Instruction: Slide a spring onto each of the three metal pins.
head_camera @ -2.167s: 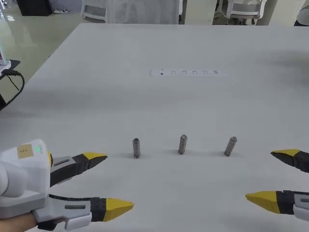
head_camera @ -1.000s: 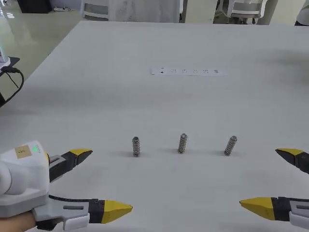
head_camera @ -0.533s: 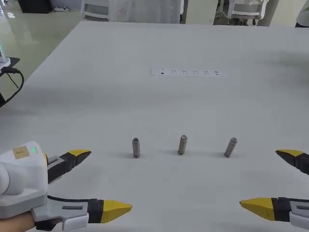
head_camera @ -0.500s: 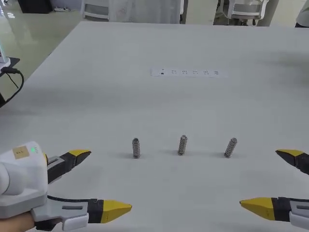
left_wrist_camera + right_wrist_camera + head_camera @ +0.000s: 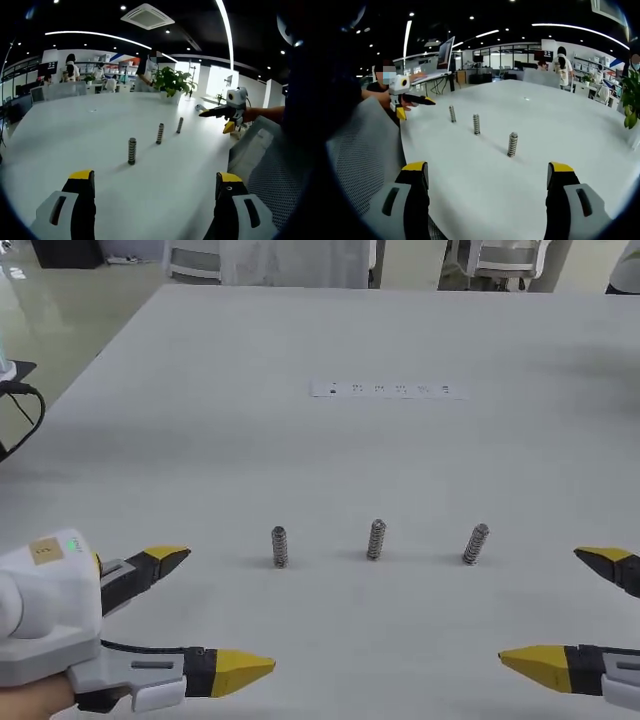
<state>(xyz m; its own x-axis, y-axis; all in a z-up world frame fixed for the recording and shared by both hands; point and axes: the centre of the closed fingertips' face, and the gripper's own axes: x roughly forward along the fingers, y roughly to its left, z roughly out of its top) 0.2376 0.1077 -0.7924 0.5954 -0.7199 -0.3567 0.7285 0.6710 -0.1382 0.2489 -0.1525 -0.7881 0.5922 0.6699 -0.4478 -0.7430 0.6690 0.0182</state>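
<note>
Three metal pins stand upright in a row on the white table, each with a grey spring on it: the left pin, the middle pin and the right pin. My left gripper is open at the near left, empty, short of the left pin. At the near right my right gripper stands open, empty, beside the right pin.
A white power strip lies flat in the table's middle, beyond the pins. Chairs stand past the far edge. A cable hangs off the left. A potted plant stands at one end.
My left gripper's jaws have spread wider since the earliest frame. Both grippers stay near the front edge. The pins and springs have not moved.
</note>
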